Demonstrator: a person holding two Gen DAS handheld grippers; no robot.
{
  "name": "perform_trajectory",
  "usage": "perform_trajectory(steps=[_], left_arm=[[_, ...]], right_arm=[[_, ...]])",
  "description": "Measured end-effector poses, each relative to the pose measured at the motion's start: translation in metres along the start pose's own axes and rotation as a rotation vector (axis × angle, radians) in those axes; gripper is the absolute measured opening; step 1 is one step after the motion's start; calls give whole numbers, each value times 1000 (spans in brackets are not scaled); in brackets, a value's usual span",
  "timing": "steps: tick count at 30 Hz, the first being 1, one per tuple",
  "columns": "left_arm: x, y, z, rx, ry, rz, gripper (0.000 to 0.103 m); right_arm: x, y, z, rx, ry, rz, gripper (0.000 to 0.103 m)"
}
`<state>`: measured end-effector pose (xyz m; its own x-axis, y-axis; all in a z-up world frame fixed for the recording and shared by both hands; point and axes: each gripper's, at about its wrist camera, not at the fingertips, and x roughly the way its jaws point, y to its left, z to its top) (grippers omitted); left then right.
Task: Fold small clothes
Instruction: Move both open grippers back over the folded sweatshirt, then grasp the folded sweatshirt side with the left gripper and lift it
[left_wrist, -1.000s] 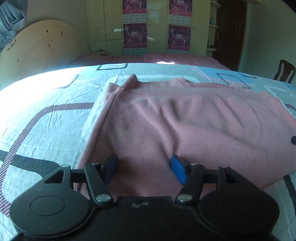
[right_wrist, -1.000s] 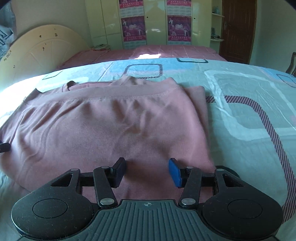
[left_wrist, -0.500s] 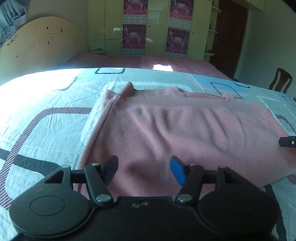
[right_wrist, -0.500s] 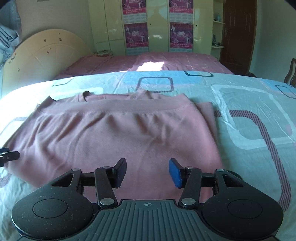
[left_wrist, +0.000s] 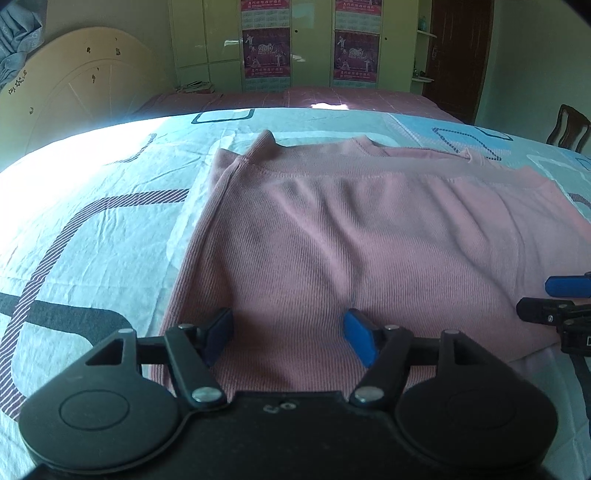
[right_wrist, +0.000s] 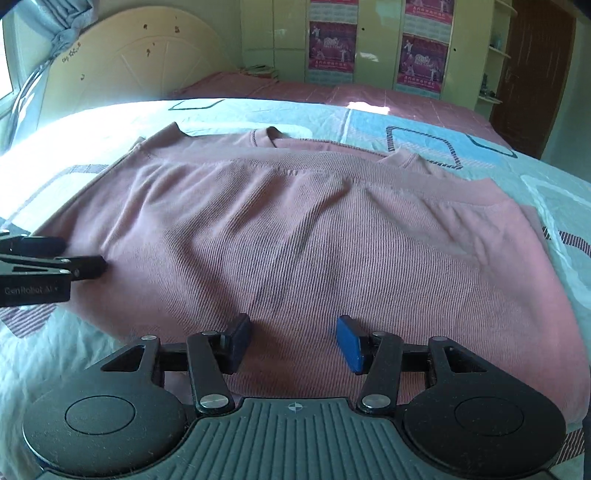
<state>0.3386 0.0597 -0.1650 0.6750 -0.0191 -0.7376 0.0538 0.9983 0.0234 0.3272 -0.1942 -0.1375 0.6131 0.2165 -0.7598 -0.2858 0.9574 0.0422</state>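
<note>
A pink knit sweater (left_wrist: 351, 240) lies folded flat on the bed, its ribbed hem band across the far side and the neckline (right_wrist: 271, 134) behind it. My left gripper (left_wrist: 288, 325) hovers over the sweater's near left part; its jaws are opening, with only flat cloth below them and nothing pinched. My right gripper (right_wrist: 293, 332) stands open over the near middle of the sweater (right_wrist: 295, 229), gripping nothing. Each gripper shows in the other's view: the right gripper (left_wrist: 550, 299) at the sweater's right edge, the left gripper (right_wrist: 74, 254) at its left edge.
The sweater rests on a light blue bedsheet (left_wrist: 92, 229) with striped and dark shapes. A cream headboard (right_wrist: 147, 59) leans at the back left. Behind are a pink-covered bed (left_wrist: 332, 98), a wardrobe with posters (left_wrist: 266, 51), a dark door (left_wrist: 458, 55) and a chair (left_wrist: 569, 127).
The right gripper has slid left along the sweater's near edge and now shows at the right edge of the left wrist view. The left gripper has stayed put, its jaws slightly wider.
</note>
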Motion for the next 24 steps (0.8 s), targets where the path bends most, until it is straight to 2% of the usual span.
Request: perform_trajectory(steps=[3, 9, 18, 24], left_arm=[[-5, 3, -1, -7, 6, -7, 67], [-15, 8, 7, -71, 29, -27, 67], [-28, 12, 6, -148, 81, -65, 71], [-31, 26, -10, -282, 147, -122, 71]], right_arm=[[-5, -2, 2, 15, 9, 4, 51], [-20, -2, 18, 73, -62, 29, 51], [-19, 1, 28, 96, -63, 57, 51], [-19, 2, 27, 92, -64, 58, 51]])
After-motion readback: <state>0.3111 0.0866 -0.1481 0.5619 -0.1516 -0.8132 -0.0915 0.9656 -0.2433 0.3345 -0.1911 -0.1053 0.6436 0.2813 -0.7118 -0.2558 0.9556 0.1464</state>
